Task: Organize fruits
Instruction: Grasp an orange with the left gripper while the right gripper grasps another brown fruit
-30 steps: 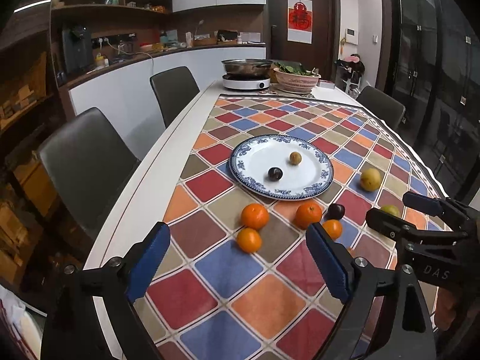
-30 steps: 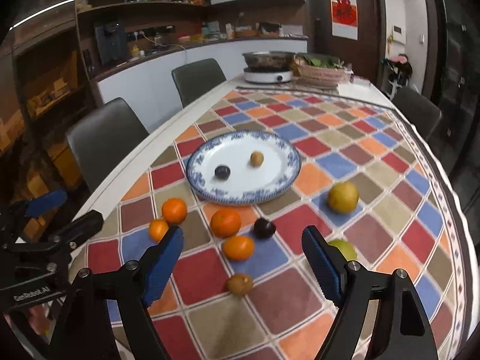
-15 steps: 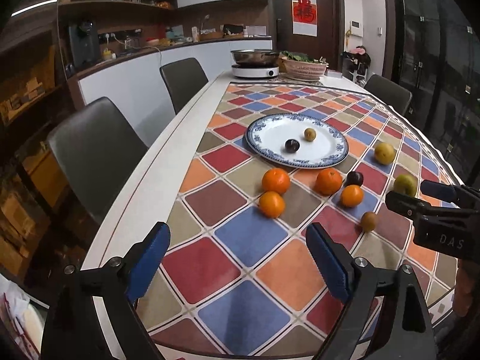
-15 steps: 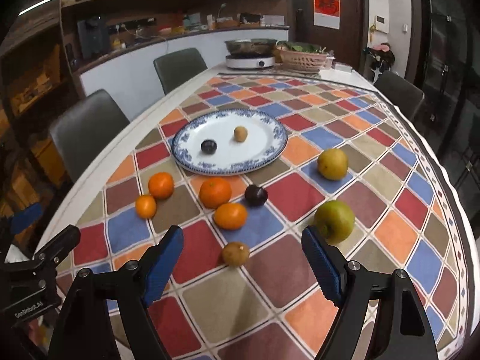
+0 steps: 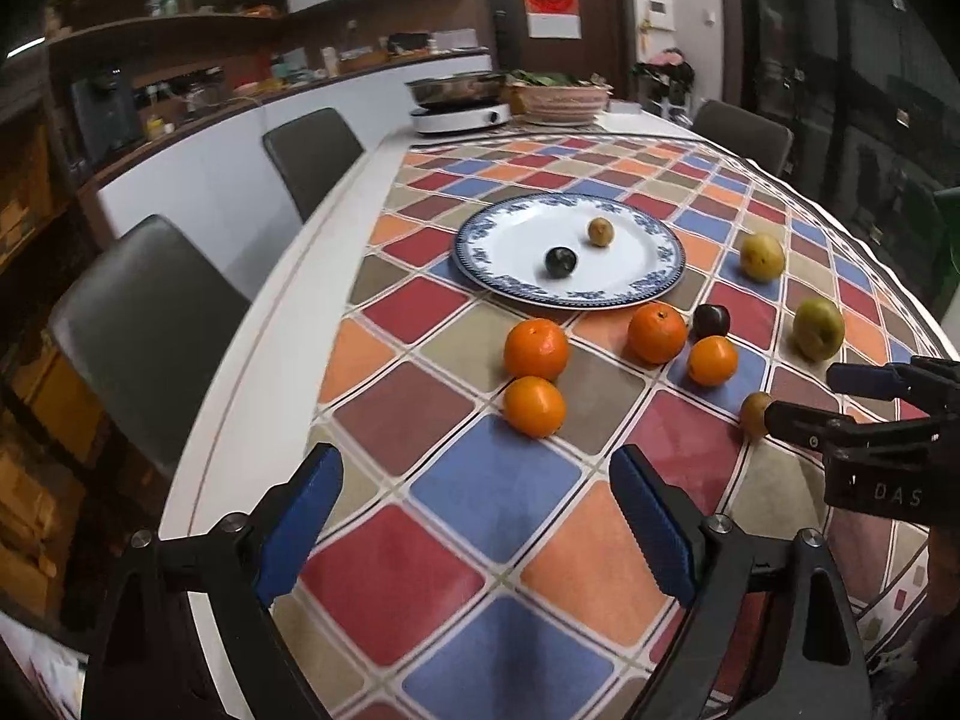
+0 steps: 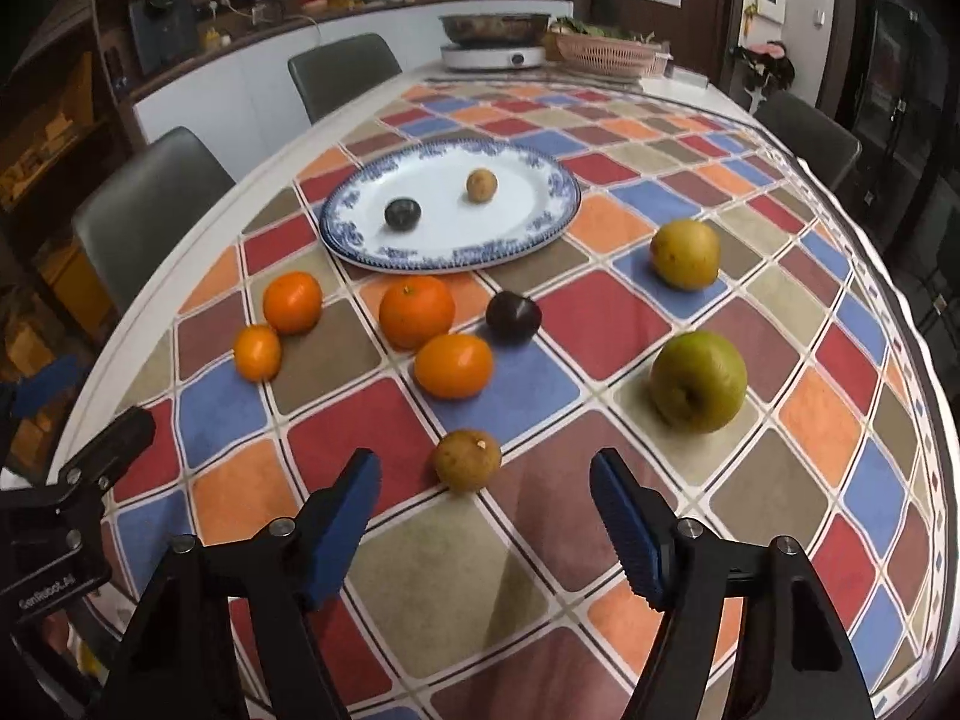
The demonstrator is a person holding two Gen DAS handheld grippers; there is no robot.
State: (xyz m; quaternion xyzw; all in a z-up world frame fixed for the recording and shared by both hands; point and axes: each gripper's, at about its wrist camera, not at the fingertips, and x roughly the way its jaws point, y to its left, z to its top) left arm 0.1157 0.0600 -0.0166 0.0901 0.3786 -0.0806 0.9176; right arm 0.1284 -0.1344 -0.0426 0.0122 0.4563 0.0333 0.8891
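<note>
only two small fruits are lying on the blue-rimmed white china plate (image 6: 558,204): a dark round plum (image 6: 402,213) and a small brown longan-like fruit (image 6: 480,185). the other eight are still sitting loose on the checked tabletop (image 6: 420,576). the right tongs (image 6: 485,525), spread but just narrowing, are framing a brown fruit (image 6: 467,459) without touching. the left tongs (image 5: 474,525) are hanging spread and empty near an orange tangerine (image 5: 534,407).

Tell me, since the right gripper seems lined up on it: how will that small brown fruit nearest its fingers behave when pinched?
The small brown fruit is round and lies free on the flat tablecloth, so a nudge would likely roll it. It looks light and firm-skinned. The right gripper is open, so an off-centre pinch might squirt it out.
</note>
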